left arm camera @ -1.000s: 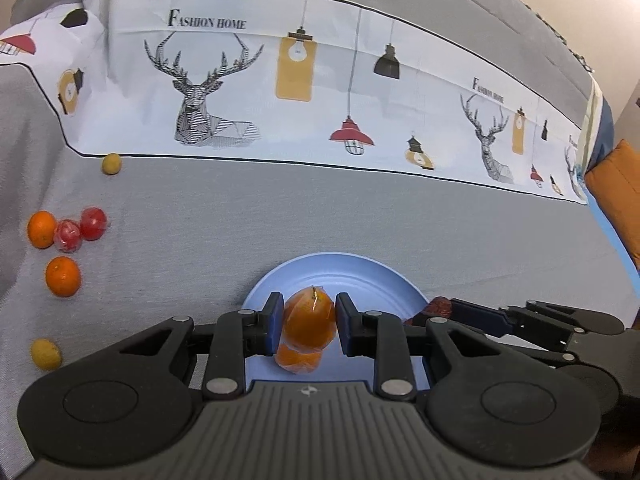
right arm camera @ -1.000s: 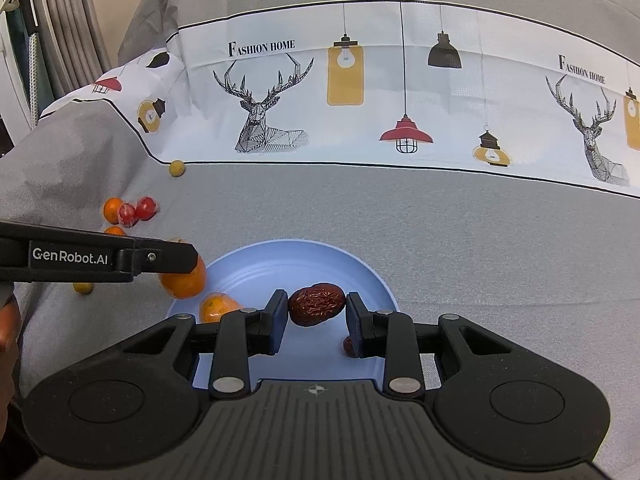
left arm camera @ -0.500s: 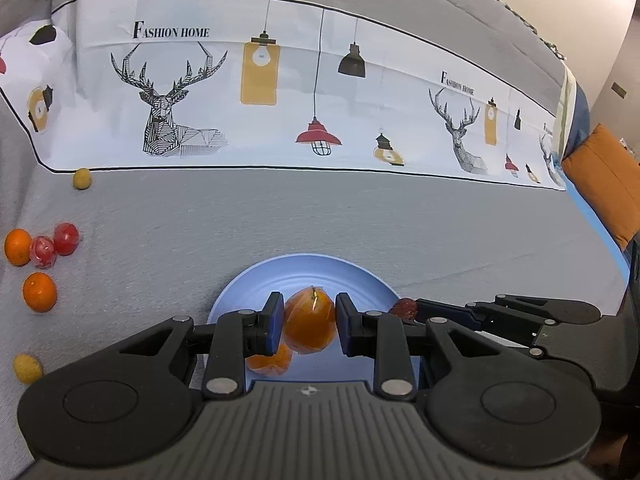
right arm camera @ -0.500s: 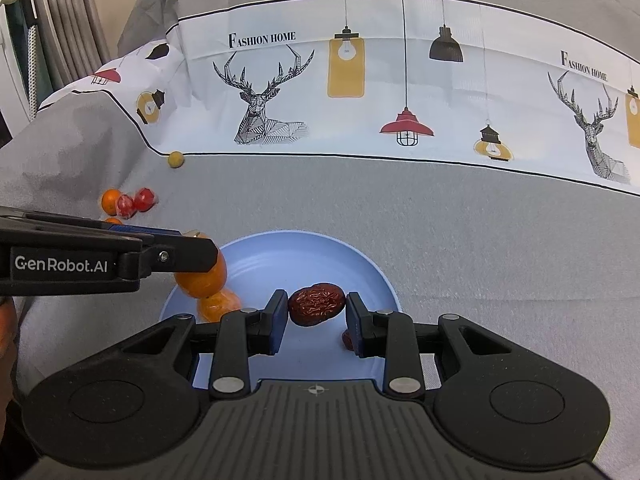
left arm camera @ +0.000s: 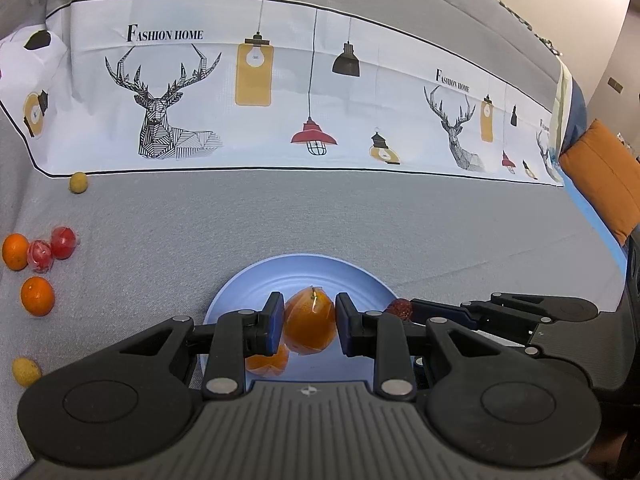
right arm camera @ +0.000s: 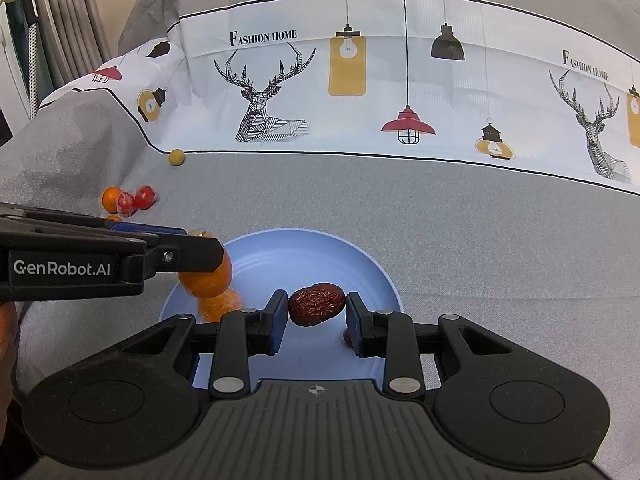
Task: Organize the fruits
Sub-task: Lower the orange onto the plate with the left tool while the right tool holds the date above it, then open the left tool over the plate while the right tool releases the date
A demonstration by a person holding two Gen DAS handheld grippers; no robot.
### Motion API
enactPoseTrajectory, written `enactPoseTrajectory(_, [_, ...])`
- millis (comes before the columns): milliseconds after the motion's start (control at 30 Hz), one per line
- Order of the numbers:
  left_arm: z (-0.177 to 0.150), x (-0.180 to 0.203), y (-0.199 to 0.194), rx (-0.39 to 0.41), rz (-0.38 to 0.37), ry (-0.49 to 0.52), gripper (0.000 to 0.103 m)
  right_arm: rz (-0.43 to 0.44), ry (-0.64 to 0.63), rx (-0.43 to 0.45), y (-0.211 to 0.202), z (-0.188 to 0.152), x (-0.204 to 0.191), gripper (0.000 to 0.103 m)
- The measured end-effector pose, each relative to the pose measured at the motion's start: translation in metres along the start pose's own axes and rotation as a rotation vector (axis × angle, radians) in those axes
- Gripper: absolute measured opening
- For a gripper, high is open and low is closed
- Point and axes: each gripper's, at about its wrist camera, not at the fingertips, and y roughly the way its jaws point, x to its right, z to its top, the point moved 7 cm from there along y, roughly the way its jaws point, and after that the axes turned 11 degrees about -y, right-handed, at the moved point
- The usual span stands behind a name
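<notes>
Currently your left tongs (left arm camera: 307, 326) clamp an orange (left arm camera: 309, 322), right tongs (right arm camera: 317, 312) a date (right arm camera: 317, 304), both above the plate (right arm camera: 280, 248) for dropping in.

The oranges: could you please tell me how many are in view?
4: one in the left claw, one on the blue plate beneath it, two on the grey cloth at left. Others may be hidden.
</notes>
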Motion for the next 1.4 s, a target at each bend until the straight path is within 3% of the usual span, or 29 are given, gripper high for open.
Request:
enactPoseTrajectory(1000, [-0.0042,0.0028,0.0035,-0.016,-0.026,0.004,0.033,0.007,0.002,-0.022,0.0025,-0.0027,-0.0059,0.034])
enactPoseTrajectory(1033, [-0.0045,0.0026,0.0033,-0.016,-0.025,0.004,0.033,0.008,0.001,-0.023,0.0028,-0.0028,-0.0047,0.036])
enactPoseTrajectory(1100, [-0.0043,0.0026,0.0032,-0.014,-0.021,0.007,0.033,0.0,0.001,-0.02,0.0022,-0.0024,-0.0033,0.05])
enactPoseTrajectory(1400, [-0.0038,0.0027,0.0022,-0.009,-0.009,0.013,0.032,-0.002,-0.002,-0.022,0.0028,-0.0026,-0.0017,0.05])
